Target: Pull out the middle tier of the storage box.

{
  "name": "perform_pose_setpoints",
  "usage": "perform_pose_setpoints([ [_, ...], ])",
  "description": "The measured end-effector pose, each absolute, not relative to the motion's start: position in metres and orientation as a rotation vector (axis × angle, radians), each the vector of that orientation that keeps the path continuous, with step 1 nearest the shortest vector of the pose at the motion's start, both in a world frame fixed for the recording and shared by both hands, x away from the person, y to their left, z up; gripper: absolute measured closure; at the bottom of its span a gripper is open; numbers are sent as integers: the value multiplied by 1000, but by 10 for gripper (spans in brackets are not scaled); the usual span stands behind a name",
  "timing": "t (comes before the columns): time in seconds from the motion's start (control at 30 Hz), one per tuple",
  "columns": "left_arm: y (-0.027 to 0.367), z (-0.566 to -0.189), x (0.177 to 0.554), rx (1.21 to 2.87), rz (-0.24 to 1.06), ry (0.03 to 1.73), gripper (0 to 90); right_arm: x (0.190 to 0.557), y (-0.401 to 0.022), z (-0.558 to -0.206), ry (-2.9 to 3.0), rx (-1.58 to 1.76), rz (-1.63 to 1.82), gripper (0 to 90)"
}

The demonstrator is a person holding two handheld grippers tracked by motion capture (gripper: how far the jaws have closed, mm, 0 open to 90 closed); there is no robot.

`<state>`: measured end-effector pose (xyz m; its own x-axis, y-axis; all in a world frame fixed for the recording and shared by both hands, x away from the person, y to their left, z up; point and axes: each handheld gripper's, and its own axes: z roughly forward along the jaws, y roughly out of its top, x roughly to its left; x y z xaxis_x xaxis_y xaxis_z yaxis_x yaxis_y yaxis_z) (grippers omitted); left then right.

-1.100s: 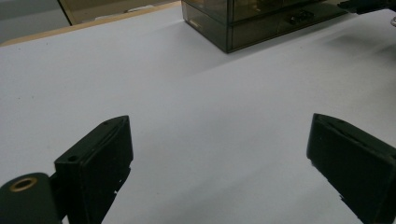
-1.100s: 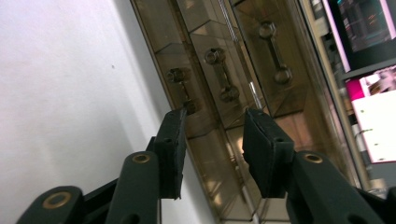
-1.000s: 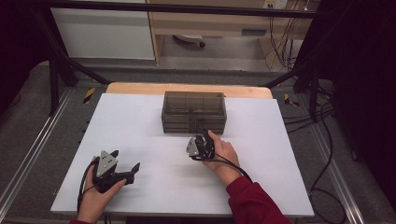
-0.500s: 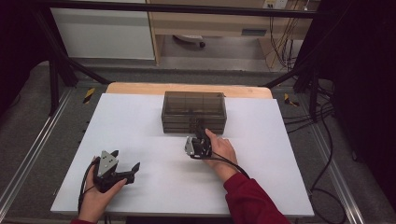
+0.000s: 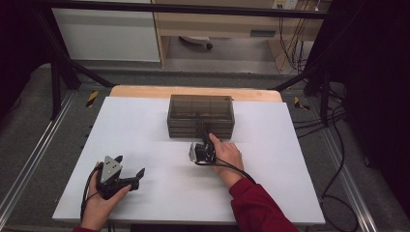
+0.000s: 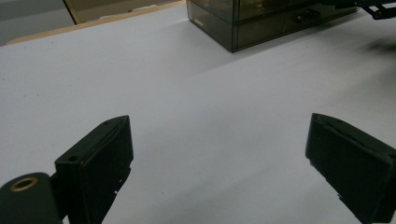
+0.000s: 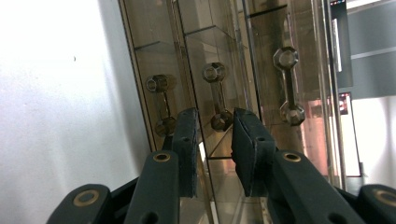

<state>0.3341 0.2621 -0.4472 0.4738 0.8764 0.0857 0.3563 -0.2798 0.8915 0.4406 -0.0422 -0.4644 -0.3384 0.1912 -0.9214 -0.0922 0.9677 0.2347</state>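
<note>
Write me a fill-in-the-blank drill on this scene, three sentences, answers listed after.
1. The smoky drawer box stands on a table whose top is coloured ____.
2. The right gripper has its jaws on either side of the ____ of the three drawer handles.
3. The left gripper has nothing between its jaws, which stand ____.

Missing words: white; middle; open

Light fell bright on the white table (image 5: 145,130) while the surroundings stayed dark; the clear drawer box (image 7: 261,56) showed reflections and glare.
</note>
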Motion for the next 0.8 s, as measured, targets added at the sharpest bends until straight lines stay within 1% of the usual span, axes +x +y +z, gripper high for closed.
perform_pose_setpoints([
  [0.27, 262, -447, 334, 1849, 747, 1035, 78, 440, -37, -467, 1863, 32, 233, 735],
  [0.43, 262, -447, 334, 1849, 747, 1034, 78, 439, -35, -467, 1846, 26, 188, 789],
  [0.8, 262, -446, 334, 1850, 746, 1031, 78, 438, -32, -467, 1832, -15, 157, 806],
])
